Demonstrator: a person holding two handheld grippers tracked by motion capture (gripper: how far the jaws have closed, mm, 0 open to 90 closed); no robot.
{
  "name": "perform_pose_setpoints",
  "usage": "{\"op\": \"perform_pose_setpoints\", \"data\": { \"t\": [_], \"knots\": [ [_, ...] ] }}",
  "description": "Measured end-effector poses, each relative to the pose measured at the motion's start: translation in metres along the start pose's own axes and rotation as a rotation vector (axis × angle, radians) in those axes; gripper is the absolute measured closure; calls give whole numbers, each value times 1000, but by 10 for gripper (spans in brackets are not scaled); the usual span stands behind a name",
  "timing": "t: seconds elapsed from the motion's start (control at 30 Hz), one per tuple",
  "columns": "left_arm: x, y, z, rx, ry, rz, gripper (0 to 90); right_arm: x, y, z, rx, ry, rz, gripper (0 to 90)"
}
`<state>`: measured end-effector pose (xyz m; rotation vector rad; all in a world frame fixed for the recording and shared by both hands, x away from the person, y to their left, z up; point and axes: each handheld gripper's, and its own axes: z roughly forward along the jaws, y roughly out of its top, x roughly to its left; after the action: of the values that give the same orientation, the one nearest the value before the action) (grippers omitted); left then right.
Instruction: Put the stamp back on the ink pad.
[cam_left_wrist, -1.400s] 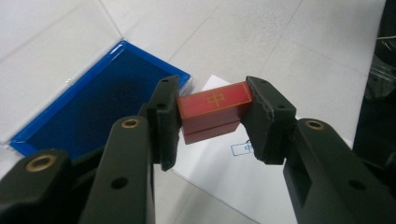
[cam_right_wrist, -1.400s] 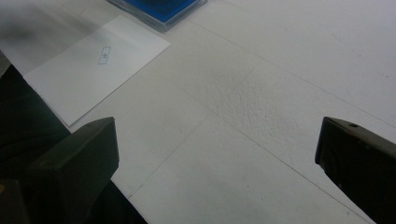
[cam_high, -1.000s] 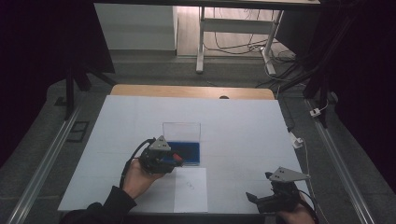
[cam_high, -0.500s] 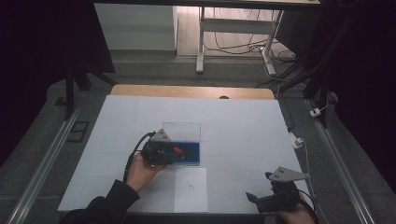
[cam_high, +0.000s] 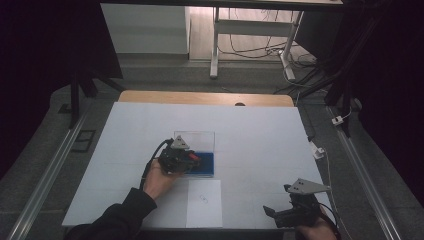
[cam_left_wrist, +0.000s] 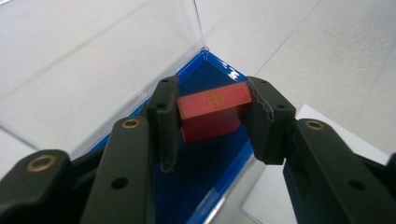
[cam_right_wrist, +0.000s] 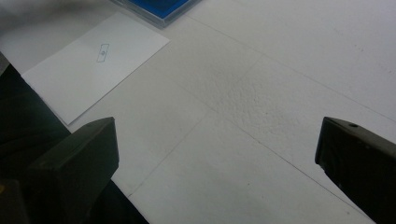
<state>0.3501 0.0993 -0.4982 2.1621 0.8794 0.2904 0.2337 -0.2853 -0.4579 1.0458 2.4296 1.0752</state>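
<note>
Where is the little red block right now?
The red block is clamped between the jaws of the left hand-held gripper, just above the blue floor of the clear box. In the high view that box sits mid-table, behind the white paper sheet.

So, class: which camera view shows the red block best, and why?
The left gripper view: the red block sits large and sharp between the left gripper jaws, its gold mark readable, above the blue box. The high view gives a small red speck at that gripper. The right gripper view catches just the box's corner.
</note>
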Motion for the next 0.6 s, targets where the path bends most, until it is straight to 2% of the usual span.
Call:
{"op": "perform_pose_setpoints", "data": {
  "t": [0.3, 0.47, 0.6],
  "knots": [
    [4, -3, 12, 11, 23, 1, 576, 0, 0, -1, -3, 0, -2, 0],
    [2, -3, 13, 16, 36, 12, 575, 0, 0, -1, -3, 0, -3, 0],
    [3, -2, 13, 19, 29, 2, 574, 0, 0, -1, -4, -1, -4, 0]
  ]
}}
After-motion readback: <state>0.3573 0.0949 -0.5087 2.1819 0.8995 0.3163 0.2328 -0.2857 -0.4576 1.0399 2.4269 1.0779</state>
